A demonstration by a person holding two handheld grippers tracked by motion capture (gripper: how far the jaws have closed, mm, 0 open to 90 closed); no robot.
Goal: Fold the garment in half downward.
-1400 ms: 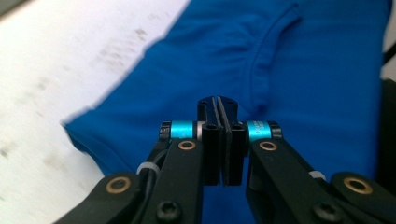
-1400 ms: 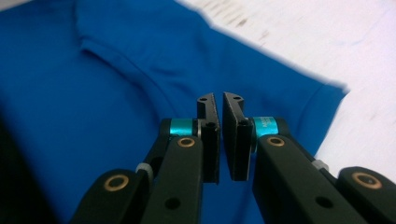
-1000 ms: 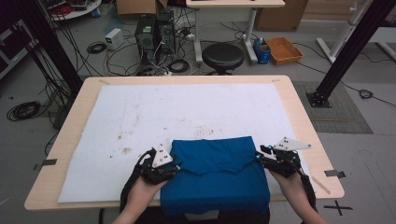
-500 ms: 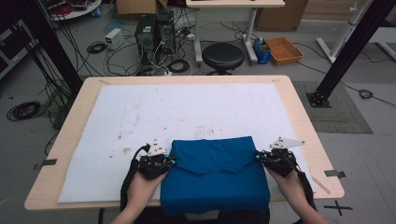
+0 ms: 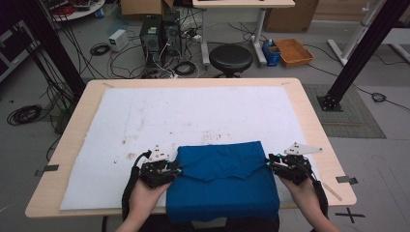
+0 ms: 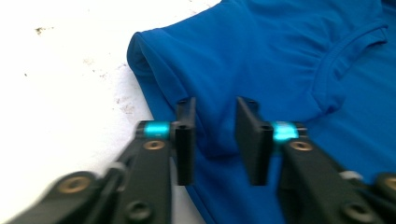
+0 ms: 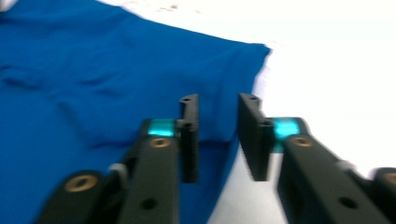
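A folded blue shirt (image 5: pixel 222 179) lies at the near edge of the white mat (image 5: pixel 193 111), its collar facing up. My left gripper (image 5: pixel 176 170) rests at the shirt's left edge. In the left gripper view its jaws (image 6: pixel 215 114) stand apart over the shirt (image 6: pixel 261 51), whose edge fold lies slack between them. My right gripper (image 5: pixel 269 162) sits at the shirt's right edge. Its jaws (image 7: pixel 218 116) are also apart over the hem of the shirt (image 7: pixel 84 84), not pinching it. Both pairs of jaws have just been opening.
The wooden table (image 5: pixel 92 101) carries the stained white mat. Behind the table stand a black stool (image 5: pixel 230 58), computer towers (image 5: pixel 157 34) with loose cables, and a cardboard tray (image 5: pixel 294 51). A black frame post (image 5: pixel 353 53) rises at the right.
Both hands keep their places at the shirt's two sides. The shirt lies as it did before.
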